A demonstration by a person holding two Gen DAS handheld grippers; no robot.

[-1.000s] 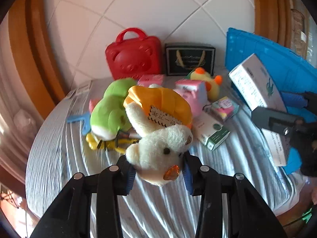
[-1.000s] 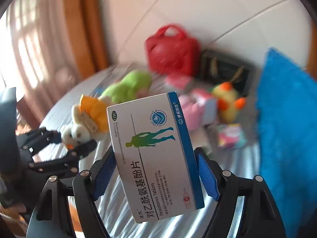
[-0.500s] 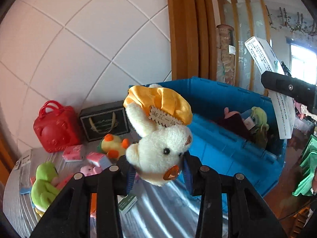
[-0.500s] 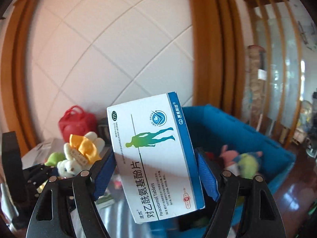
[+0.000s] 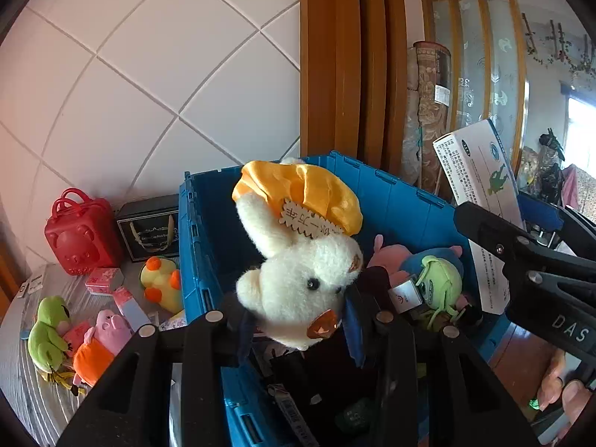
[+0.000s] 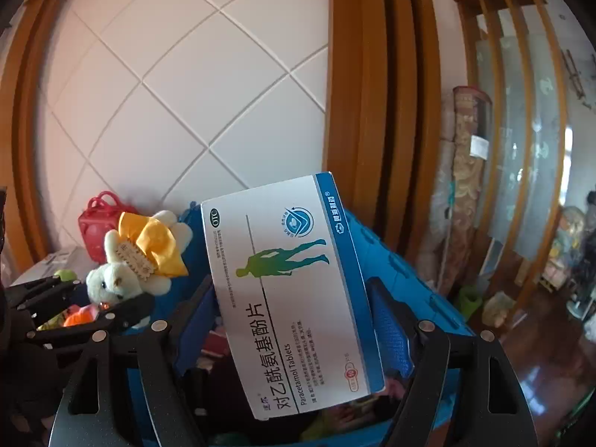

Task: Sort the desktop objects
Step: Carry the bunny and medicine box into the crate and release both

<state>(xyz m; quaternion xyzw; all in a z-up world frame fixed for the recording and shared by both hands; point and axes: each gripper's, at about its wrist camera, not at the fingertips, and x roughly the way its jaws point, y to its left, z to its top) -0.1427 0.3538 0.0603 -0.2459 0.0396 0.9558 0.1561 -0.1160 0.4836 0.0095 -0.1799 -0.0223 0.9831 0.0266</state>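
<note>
1. While it hangs over the open blue crate (image 5: 391, 201), the white plush rabbit (image 5: 298, 283) with the orange bow (image 5: 301, 193) is clamped by its head between the blue pads of the left gripper (image 5: 298, 320), ears pointing up and a paper tag on the bow.
2. Held just as firmly, the paracetamol tablet box (image 6: 294, 290) sits tilted between the pads of the right gripper (image 6: 294, 320), its printed face toward the camera and its long edges pressed by both jaws.
3. From the left wrist view the same box (image 5: 480, 201) shows at the right, above the crate's far right side, with the right gripper's black fingers across it.
4. From the right wrist view the rabbit (image 6: 123, 272) appears at the left, beside the crate's left rim, in the left gripper's black jaws.
5. Inside the crate lie a green one-eyed plush (image 5: 439, 283), a pink plush (image 5: 391, 257) and a small grey box (image 5: 406, 294); the darker things lower down are hard to make out.
6. On the striped table (image 5: 37, 391) left of the crate rest a green frog plush (image 5: 48, 331), a pink pig plush in orange (image 5: 100, 342), a yellow duck (image 5: 160, 279) and a small pink box (image 5: 104, 279).
7. Against the tiled wall (image 5: 149, 74) stand a red toy case (image 5: 82, 238) and a black box (image 5: 149, 227), side by side.
8. A person's fingers (image 5: 558, 391) show at the lower right edge.
</note>
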